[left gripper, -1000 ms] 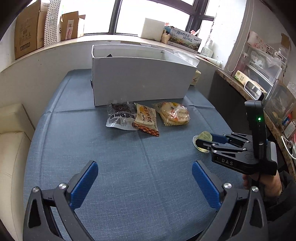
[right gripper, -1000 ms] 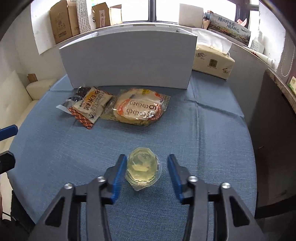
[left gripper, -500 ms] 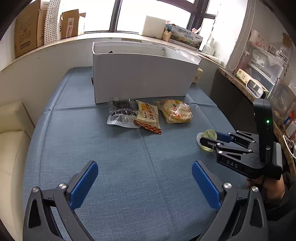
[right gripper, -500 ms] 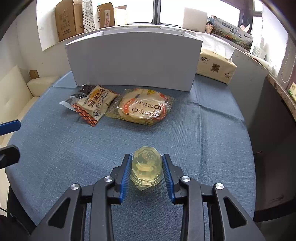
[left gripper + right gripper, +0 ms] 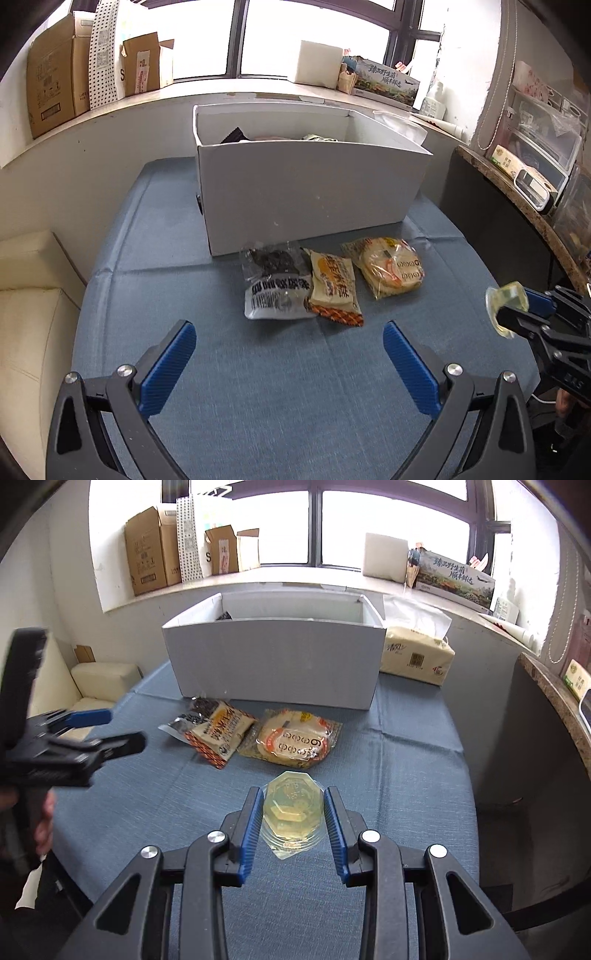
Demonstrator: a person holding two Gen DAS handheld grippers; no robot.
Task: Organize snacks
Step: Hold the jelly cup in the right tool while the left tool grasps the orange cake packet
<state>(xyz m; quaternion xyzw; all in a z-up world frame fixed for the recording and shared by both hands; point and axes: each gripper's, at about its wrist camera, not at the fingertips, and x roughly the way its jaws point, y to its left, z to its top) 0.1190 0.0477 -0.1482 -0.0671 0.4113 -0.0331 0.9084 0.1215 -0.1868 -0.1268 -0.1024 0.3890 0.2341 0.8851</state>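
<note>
Right gripper [image 5: 291, 821], lower centre, clamps a jelly cup [image 5: 291, 812] off the blue cloth [image 5: 399, 775], presumably bound for the white box [image 5: 273, 664] at frame centre. Left gripper [image 5: 288, 354] w/ jaws spread, empty. Three snack packs [image 5: 332, 284] lie before the box; window behind.

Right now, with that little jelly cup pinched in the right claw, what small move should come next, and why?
Probably carry the jelly cup forward over the white box and release. The right gripper grips it above the blue tablecloth, and the box top is open with snacks already inside.
</note>
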